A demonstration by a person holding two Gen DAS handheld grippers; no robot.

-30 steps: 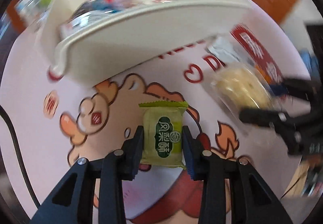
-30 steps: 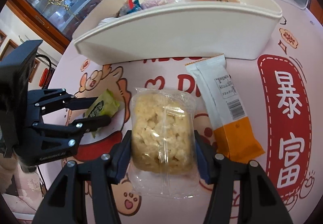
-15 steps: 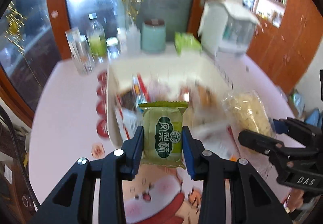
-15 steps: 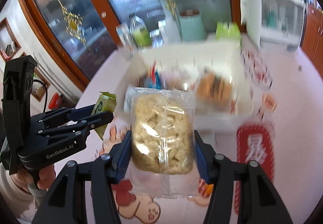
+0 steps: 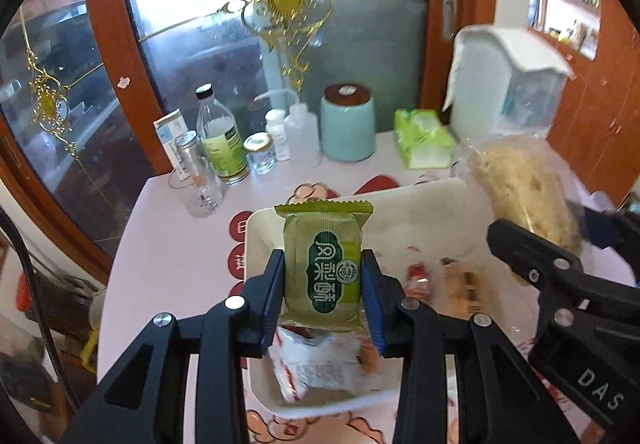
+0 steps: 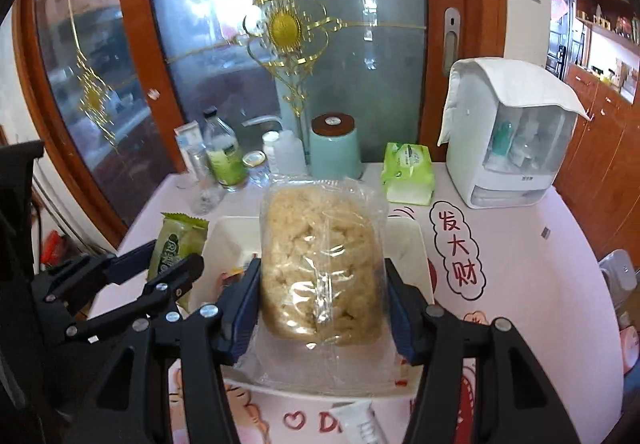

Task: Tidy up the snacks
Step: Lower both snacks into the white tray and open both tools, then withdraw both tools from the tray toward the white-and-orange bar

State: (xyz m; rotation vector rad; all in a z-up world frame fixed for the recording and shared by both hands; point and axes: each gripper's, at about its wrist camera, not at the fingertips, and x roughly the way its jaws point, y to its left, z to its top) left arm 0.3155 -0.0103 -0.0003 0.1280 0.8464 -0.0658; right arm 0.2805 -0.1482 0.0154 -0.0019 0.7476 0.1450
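Observation:
My left gripper (image 5: 323, 276) is shut on a green snack packet (image 5: 325, 264) and holds it above the white bin (image 5: 256, 228), which holds several wrapped snacks (image 5: 316, 368). My right gripper (image 6: 320, 284) is shut on a clear bag of pale puffed snack (image 6: 320, 256), also raised over the bin (image 6: 416, 244). In the left wrist view the right gripper (image 5: 560, 244) with its bag (image 5: 524, 192) is at the right. In the right wrist view the left gripper (image 6: 160, 264) with the green packet (image 6: 176, 244) is at the left.
At the table's far edge stand bottles and jars (image 5: 224, 144), a teal canister (image 5: 348, 124), a green tissue pack (image 6: 408, 172) and a white storage box (image 6: 512, 140). A white and orange packet (image 6: 360, 424) lies on the pink tablecloth before the bin.
Both grippers have lifted their snacks off the tablecloth and risen above the bin; the view now looks down into it and across to the glass door.

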